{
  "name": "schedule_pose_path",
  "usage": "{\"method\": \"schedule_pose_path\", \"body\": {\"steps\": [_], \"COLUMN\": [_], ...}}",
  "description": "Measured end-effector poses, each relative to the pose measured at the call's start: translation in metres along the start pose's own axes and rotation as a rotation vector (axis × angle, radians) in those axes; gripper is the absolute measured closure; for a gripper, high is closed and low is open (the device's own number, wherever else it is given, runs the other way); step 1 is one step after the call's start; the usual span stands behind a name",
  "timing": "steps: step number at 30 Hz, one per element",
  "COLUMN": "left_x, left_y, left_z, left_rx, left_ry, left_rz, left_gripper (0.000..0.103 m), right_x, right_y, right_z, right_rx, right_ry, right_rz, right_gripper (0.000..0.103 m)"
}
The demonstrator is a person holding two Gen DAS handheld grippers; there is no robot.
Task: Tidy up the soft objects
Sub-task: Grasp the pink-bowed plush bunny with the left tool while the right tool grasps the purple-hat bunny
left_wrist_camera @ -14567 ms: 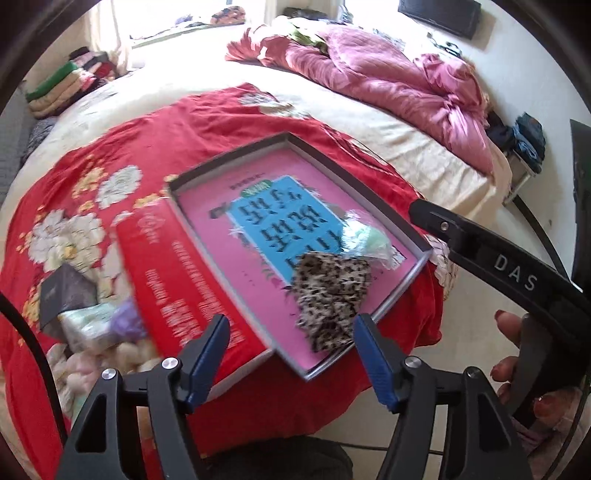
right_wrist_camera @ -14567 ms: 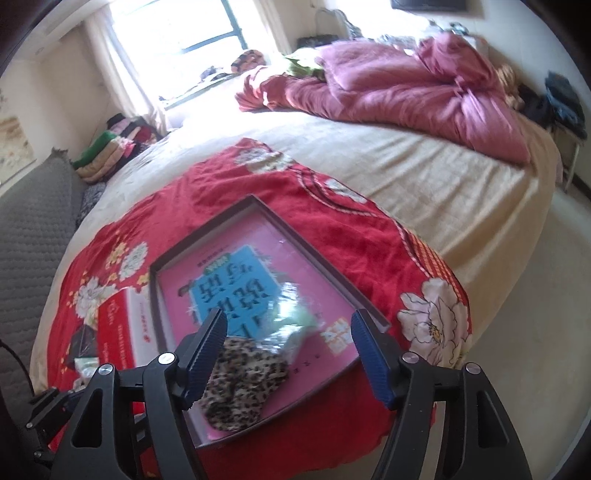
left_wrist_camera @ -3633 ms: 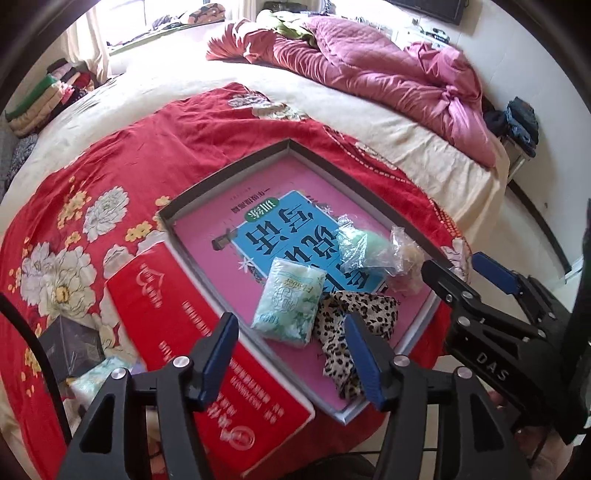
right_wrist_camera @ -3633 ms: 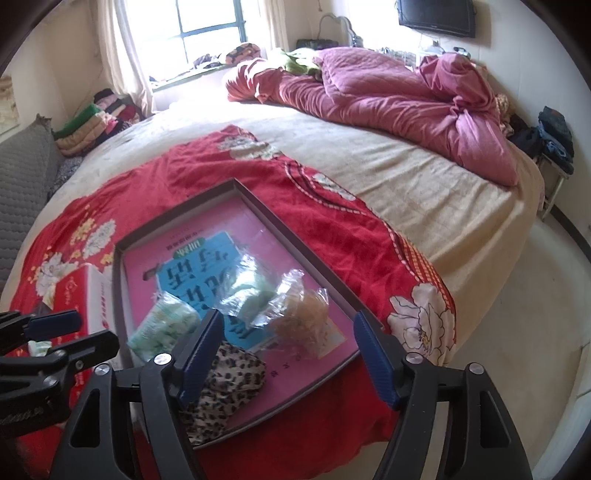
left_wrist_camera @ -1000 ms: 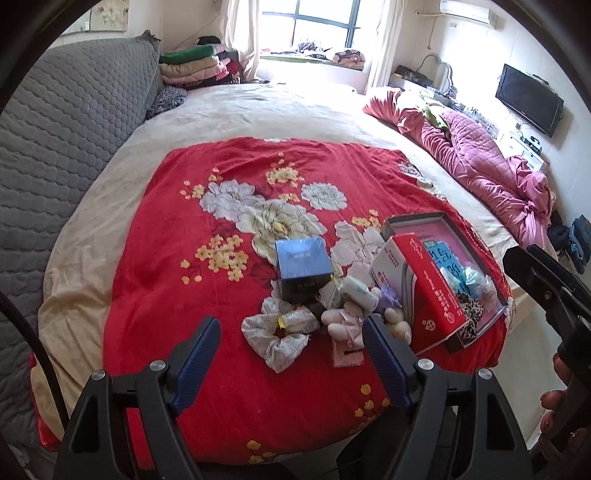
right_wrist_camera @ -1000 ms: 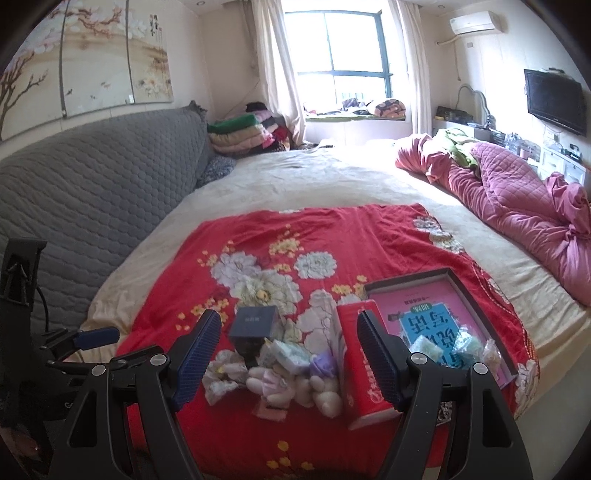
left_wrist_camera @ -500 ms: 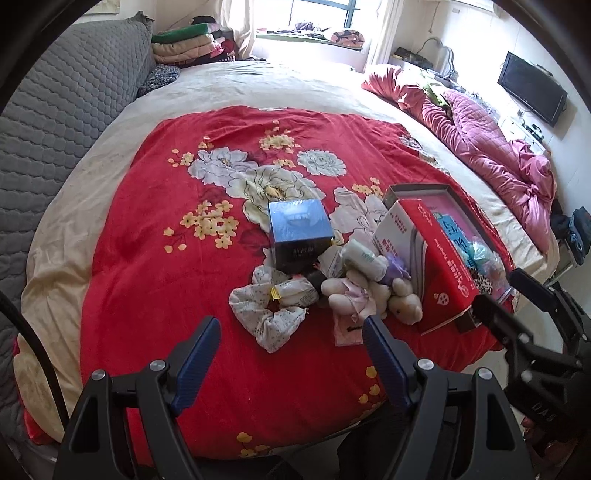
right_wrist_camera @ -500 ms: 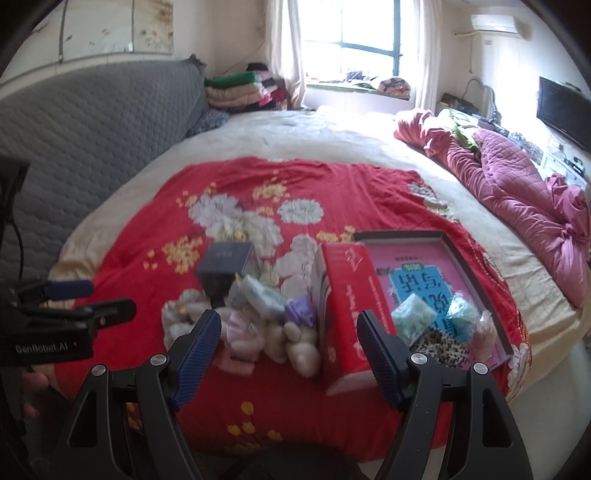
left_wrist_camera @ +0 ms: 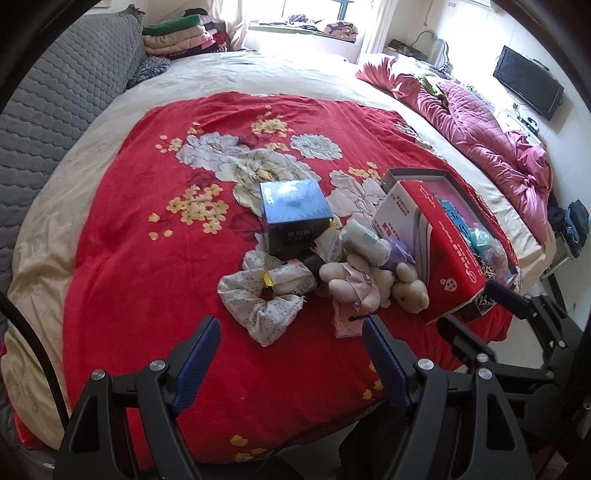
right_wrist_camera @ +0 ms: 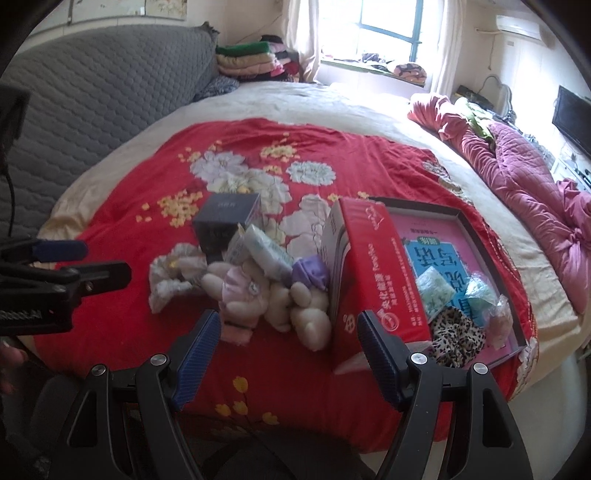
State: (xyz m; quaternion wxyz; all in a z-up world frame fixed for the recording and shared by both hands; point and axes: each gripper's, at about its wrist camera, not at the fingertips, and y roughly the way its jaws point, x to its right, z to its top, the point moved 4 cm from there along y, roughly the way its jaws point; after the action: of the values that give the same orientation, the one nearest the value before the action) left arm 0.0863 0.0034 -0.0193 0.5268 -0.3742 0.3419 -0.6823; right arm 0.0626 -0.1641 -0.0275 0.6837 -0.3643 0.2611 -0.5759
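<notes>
home bedroom: bed (left_wrist_camera: 295,74), quilt (left_wrist_camera: 491,140)

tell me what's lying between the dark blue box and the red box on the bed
A small heap of soft things: a white tissue pack, a purple scrunchie and a cream plush toy. The right wrist view shows it best; the dark blue box and red box flank it.

A wide bed with a cream sheet (left_wrist_camera: 229,70) fills the room, a red blanket printed with pale flowers (left_wrist_camera: 147,221) spread across it. A grey quilted headboard (right_wrist_camera: 92,85) runs along the left. A rumpled pink quilt (right_wrist_camera: 524,173) lies at the right side. Daylight pours through a window with a dark frame (right_wrist_camera: 388,29) hung with pale curtains. Folded blankets (right_wrist_camera: 247,59) are stacked beside it. A black flat screen (left_wrist_camera: 528,86) hangs on the white wall.
</notes>
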Motion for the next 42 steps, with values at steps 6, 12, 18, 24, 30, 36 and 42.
{"method": "schedule_pose_path", "body": {"steps": [6,12,18,24,30,36,42], "left_x": [0.007,0.019,0.026,0.033,0.04,0.042,0.028], "left_y": [0.015,0.036,0.067,0.087,0.103,0.12,0.13], "left_z": [-0.003,0.001,0.007,0.015,0.022,0.02,0.018], "left_rx": [-0.025,-0.054,-0.101,-0.117,-0.134,-0.164,-0.177], "left_ry": [0.002,0.006,-0.014,-0.025,-0.03,-0.063,-0.158], "left_rz": [-0.052,-0.111,-0.145,-0.176,-0.219,-0.267,-0.349], "left_gripper": [0.025,0.025,0.025,0.025,0.035,0.058,0.076], "right_x": [0.0,0.014,0.022,0.017,0.011,0.001,-0.005], "right_y": [0.014,0.018,0.019,0.03,0.037,0.05,0.063], "right_z": [-0.006,-0.005,-0.003,-0.01,-0.012,-0.013,-0.015], "right_rx": [-0.031,-0.036,-0.039,-0.069,-0.072,-0.088,-0.106], "right_ry": [-0.018,-0.002,-0.014,-0.036,-0.084,-0.142,-0.189], "right_rz": [-0.011,-0.033,-0.047,-0.027,-0.038,-0.029,-0.051], "right_gripper": [0.026,0.026,0.026,0.026,0.026,0.026,0.034]}}
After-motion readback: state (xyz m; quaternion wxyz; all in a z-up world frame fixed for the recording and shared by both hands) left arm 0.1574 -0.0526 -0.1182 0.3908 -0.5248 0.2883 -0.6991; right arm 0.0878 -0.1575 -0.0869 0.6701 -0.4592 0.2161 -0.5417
